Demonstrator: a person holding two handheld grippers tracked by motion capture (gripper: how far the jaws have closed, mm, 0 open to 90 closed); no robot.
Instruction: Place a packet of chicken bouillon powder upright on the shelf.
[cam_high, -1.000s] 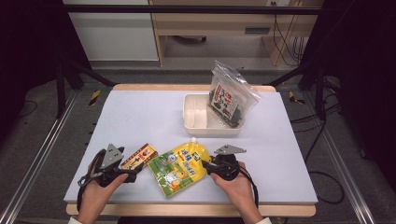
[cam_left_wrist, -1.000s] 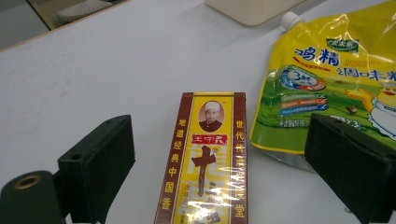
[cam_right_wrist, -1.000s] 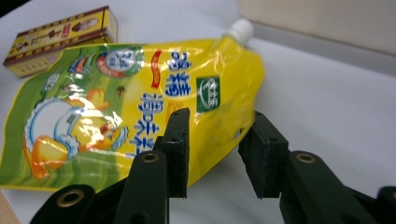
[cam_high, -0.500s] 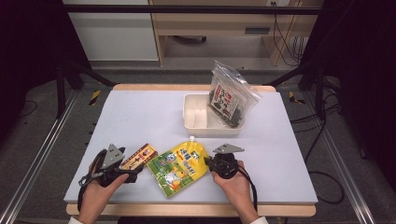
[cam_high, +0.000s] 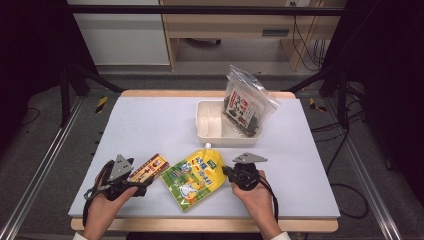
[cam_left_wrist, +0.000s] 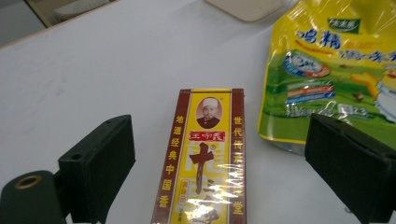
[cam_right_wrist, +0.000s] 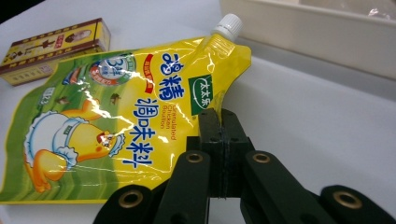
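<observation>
A yellow spouted pouch (cam_high: 195, 177) with a chick picture lies flat at the table's front middle; the right gripper view shows the pouch (cam_right_wrist: 116, 116) up close. My right gripper (cam_high: 226, 173) sits at its right edge. Its jaws have just been closing, and the right gripper (cam_right_wrist: 219, 122) now pinches that edge. A red and yellow spice box (cam_high: 150, 167) lies left of the pouch. My left gripper (cam_left_wrist: 222, 140) stands open with the box (cam_left_wrist: 205, 163) between its jaws, untouched. In the high view the left gripper (cam_high: 142, 181) points at the box from the left.
A white two-part tray (cam_high: 201, 120) stands at the back middle. A clear bag of dark seaweed (cam_high: 245, 107) leans in its right half. The tray's long wall (cam_right_wrist: 317, 32) lies just beyond the pouch's white cap (cam_right_wrist: 227, 24).
The right gripper's jaws have come together on the pouch's right edge. The left hand, the box and the pouch have kept still.
</observation>
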